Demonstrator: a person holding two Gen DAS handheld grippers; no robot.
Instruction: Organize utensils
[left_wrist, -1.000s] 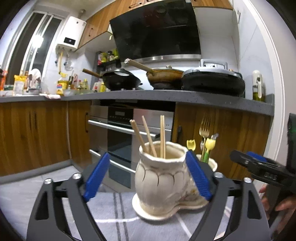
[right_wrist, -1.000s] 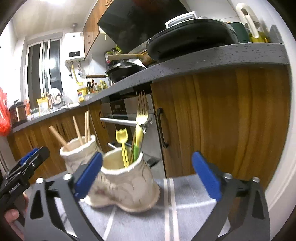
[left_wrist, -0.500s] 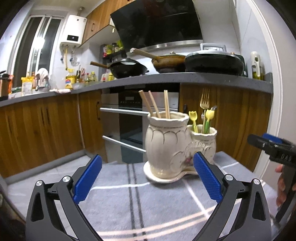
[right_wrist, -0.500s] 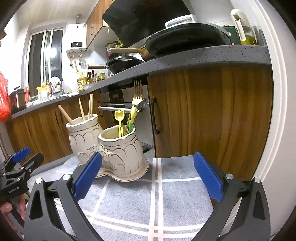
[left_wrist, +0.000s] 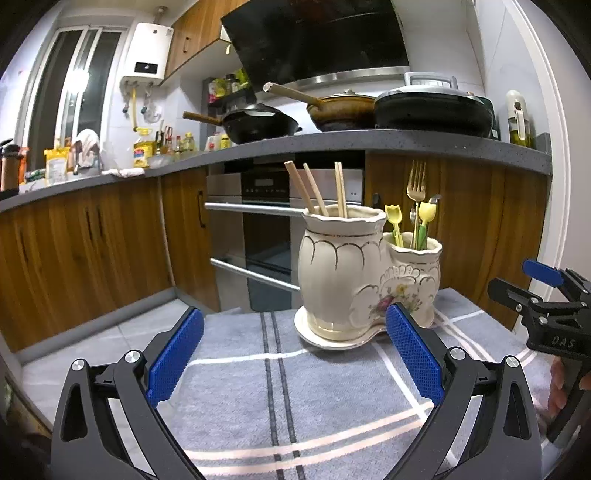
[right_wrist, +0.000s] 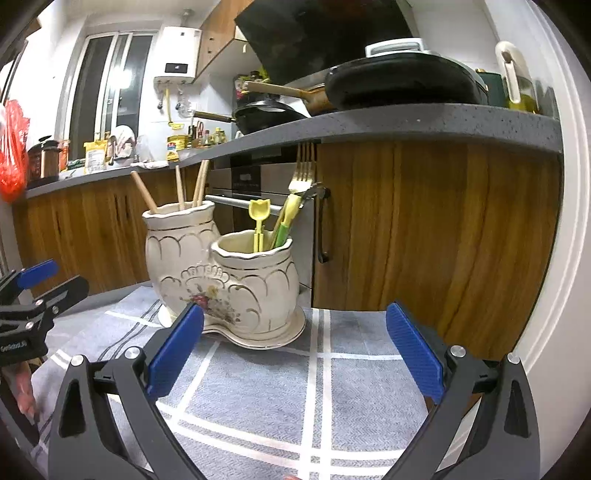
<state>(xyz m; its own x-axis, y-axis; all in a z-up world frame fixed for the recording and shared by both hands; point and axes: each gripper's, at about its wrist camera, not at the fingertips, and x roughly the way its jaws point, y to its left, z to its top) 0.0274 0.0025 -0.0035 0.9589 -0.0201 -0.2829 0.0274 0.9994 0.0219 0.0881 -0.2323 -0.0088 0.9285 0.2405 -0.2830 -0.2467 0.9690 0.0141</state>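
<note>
A cream ceramic double utensil holder (left_wrist: 354, 280) stands on a grey striped cloth (left_wrist: 280, 398); it also shows in the right wrist view (right_wrist: 221, 280). Its taller pot holds wooden chopsticks (left_wrist: 317, 192). Its lower pot holds a gold fork (left_wrist: 415, 184), a spoon and yellow tulip-topped picks (left_wrist: 393, 218). My left gripper (left_wrist: 293, 354) is open and empty, a short way back from the holder. My right gripper (right_wrist: 293, 354) is open and empty, in front of the holder's lower pot. Each gripper shows at the edge of the other's view.
Wooden kitchen cabinets (left_wrist: 92, 243) and an oven (left_wrist: 258, 236) stand behind the cloth-covered table. A dark counter (left_wrist: 406, 144) above carries pans. The table's far edge lies just behind the holder.
Both grippers have pulled back from the holder, which now looks smaller and farther away. The left jaws no longer stand on either side of the taller pot.
</note>
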